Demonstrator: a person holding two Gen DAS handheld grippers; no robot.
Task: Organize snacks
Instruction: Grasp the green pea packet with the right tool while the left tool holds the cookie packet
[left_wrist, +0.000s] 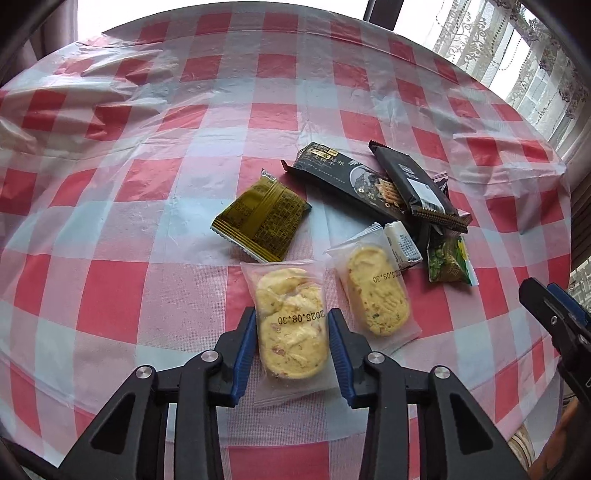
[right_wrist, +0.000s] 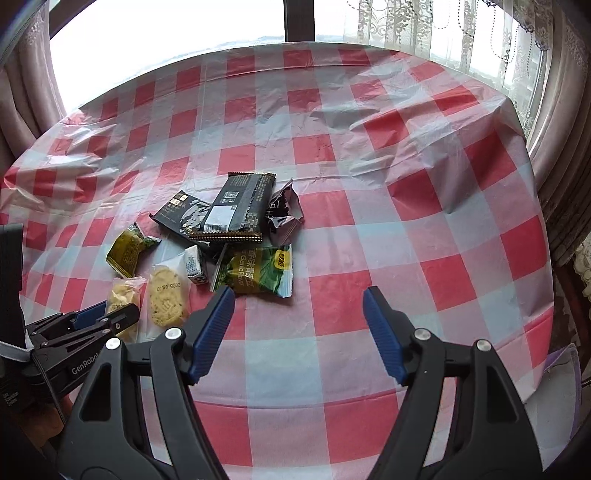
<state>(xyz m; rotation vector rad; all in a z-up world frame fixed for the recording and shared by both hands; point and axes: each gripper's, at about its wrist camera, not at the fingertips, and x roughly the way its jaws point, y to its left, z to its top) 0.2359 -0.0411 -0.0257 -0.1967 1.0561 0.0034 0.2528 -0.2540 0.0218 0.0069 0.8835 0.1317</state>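
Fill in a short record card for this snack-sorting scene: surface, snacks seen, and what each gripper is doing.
Surface: red-and-white checked tablecloth
Snacks: two clear-wrapped cookies, nearer and farther; olive-gold packet; two black cracker packs, lower and upper; small white packet; green garlic-flavour pouch; crumpled dark wrapper
Left gripper: jaws either side of the nearer cookie, grip unclear
Right gripper: open above bare cloth, holding nothing

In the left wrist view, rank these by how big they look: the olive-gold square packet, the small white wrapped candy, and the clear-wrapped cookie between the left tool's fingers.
1. Clear-wrapped cookie, though it is nearest the camera, so unsure against the next.
2. Olive-gold square packet.
3. Small white wrapped candy, clearly smallest.
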